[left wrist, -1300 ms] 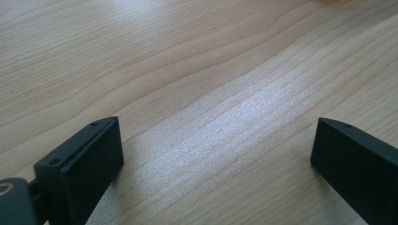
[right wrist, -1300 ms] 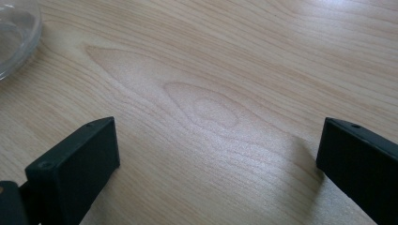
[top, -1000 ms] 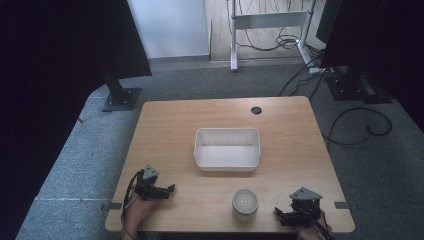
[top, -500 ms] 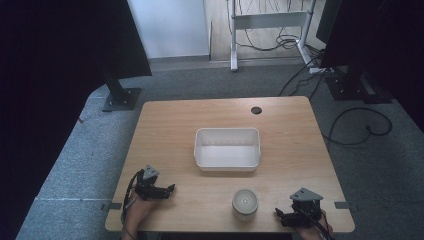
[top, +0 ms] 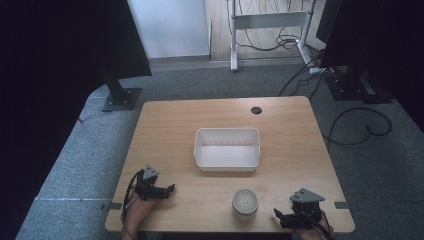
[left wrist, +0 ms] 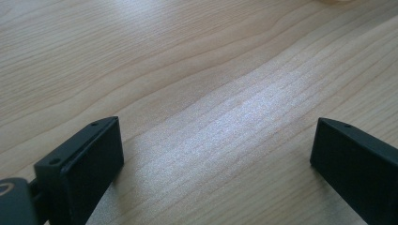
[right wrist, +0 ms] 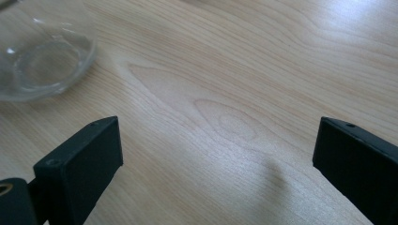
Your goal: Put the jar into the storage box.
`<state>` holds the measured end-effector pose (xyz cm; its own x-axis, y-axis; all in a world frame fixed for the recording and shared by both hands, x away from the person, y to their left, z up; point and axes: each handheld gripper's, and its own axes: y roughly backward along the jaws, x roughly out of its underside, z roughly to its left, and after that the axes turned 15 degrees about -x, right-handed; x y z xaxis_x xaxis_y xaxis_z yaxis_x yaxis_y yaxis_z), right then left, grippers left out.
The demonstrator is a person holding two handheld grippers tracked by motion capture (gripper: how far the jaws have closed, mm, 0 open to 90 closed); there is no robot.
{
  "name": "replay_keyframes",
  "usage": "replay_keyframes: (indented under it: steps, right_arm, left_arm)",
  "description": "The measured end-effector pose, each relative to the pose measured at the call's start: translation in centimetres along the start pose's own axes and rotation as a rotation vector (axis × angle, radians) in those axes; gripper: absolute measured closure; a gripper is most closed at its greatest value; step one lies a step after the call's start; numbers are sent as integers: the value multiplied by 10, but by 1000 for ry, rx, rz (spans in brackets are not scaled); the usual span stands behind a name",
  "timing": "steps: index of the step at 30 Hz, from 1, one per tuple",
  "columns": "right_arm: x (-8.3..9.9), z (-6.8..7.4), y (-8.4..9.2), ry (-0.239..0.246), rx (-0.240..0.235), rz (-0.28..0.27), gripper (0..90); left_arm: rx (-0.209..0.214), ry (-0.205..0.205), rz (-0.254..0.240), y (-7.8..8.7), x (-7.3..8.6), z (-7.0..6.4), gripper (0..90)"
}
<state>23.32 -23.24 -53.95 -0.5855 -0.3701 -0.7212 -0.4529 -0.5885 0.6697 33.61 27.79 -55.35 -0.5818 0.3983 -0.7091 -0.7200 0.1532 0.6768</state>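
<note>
glass jar (top: 245,203) is what we have nearest our grippers; it stands upright on the wooden table (top: 165,130) near the front edge, a little right of the middle, with a pale round top facing up in the high view. our right gripper (top: 280,216) rests low at the table's front right corner, just beside the jar but apart from it, its jaws pointing left toward the jar. in the right gripper view its two black jaws stand wide apart with bare wood between them, and the clear rounded wall of the jar (right wrist: 42,56) shows at the upper left, beyond the left jaw. our left gripper (top: 171,189) lies near the front left corner, well apart from the jar, its jaws pointing right; in the left gripper view they also stand wide apart and hold nothing, only wood grain between them. behind the jar, near the middle of the table, sits a white bin (top: 200,150), and we see nothing inside it
</note>
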Motion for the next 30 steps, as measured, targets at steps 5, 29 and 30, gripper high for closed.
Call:
replay_keyframes:
  steps: [5,29,30]
  right_arm:
    - [-4,5,3,11,-20,-10,11]
    - [-16,27,1,91,-100,-25,3]
    - [-17,30,0,105,-106,-29,4]
  left_arm:
    - [-1,-1,1,0,0,0,27]
    - [-1,0,1,0,0,0,28]
    - [-1,-1,1,0,0,0,28]
